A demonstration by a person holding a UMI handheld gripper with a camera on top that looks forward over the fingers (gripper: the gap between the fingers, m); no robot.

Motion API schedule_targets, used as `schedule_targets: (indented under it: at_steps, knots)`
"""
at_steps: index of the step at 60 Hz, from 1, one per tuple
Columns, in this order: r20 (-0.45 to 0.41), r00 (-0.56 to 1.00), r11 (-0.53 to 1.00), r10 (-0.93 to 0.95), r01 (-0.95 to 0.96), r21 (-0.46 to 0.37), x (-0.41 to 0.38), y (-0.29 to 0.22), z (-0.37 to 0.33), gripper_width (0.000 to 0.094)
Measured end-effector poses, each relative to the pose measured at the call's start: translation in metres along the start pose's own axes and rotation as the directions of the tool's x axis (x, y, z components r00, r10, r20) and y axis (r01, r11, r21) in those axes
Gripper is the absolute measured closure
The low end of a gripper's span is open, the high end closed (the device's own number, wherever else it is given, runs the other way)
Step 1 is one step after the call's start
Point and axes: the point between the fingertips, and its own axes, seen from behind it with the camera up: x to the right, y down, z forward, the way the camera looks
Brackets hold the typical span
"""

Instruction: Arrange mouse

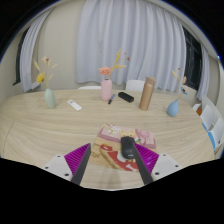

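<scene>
Gripper view shows the gripper [110, 170] with fingers spread and holding nothing, while the mouse [128, 146] (a dark one) lies just ahead between them on a pink mat [118, 135], probably lined up for grasping.

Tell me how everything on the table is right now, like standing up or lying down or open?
gripper: open, holding nothing
mouse: lying between the fingertips, on the pink mat
pink mat: flat on the table
brown bottle: upright
pink vase: upright, holds flowers
green vase: upright, holds flowers
blue vase: upright
</scene>
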Motion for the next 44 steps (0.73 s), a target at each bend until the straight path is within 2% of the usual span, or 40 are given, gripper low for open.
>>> schedule_targets:
  at_steps: [18,30,44]
  knots:
    - [0.107,0.994,0.998,0.027,-0.02,-0.067,-0.114,0.064,-0.108,0.0082]
    - [0.12,0.993,0.996,0.012,-0.002,-0.084,-0.146,0.084,-0.13,0.0079]
    - [0.075,0.997,0.998,-0.015,0.02,-0.067,-0.143,0.081,-0.134,0.008]
